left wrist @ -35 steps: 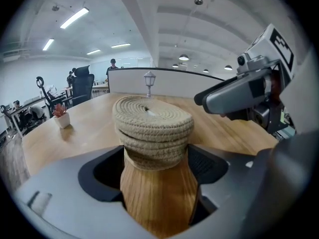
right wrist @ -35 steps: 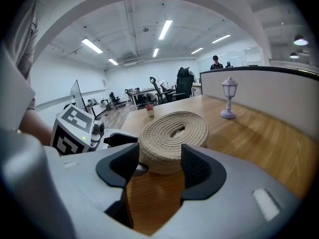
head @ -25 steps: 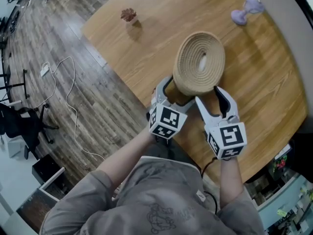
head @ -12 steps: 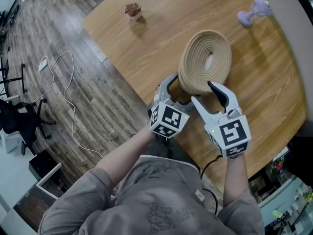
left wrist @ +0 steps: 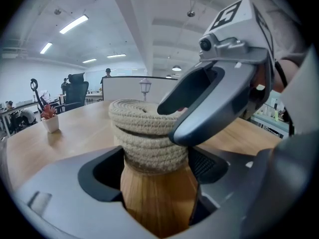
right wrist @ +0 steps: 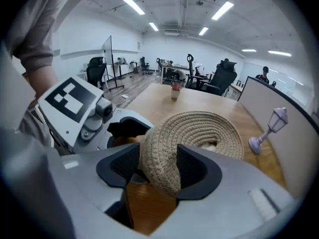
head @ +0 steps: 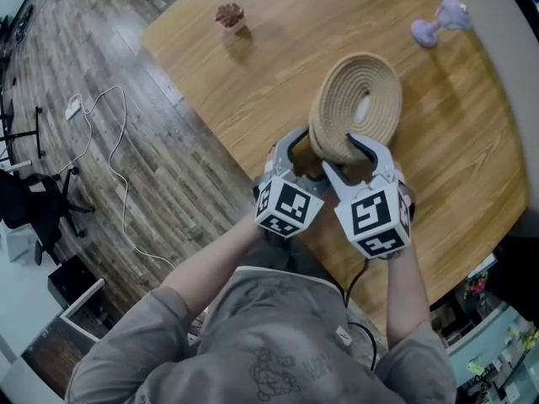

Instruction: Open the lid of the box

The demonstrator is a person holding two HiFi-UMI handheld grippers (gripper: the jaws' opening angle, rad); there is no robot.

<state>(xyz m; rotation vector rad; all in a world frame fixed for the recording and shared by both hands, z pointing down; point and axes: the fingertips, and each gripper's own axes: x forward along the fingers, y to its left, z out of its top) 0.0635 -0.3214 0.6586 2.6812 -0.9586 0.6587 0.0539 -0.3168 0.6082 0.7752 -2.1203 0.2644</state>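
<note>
You have in view:

- One round wooden tabletop point(head: 253, 82) with a pale grain.
- One small potted plant point(head: 229, 17) with reddish leaves in a white pot, near the tabletop's far-left edge.
- One lilac lamp-shaped ornament point(head: 440, 20), upright at the far-right edge, just beside a grey partition point(head: 505, 49).
- A dark plank floor point(head: 67, 57) to your left.
- One white cable point(head: 118, 167) lying in loose loops on the floor.
- One black office chair point(head: 38, 209) at the far left.

lid point(head: 333, 108), box point(left wrist: 154, 153): coiled rope, rough | table point(head: 253, 74): wood, matt | right gripper point(right wrist: 159, 168): smooth grey plastic
</note>
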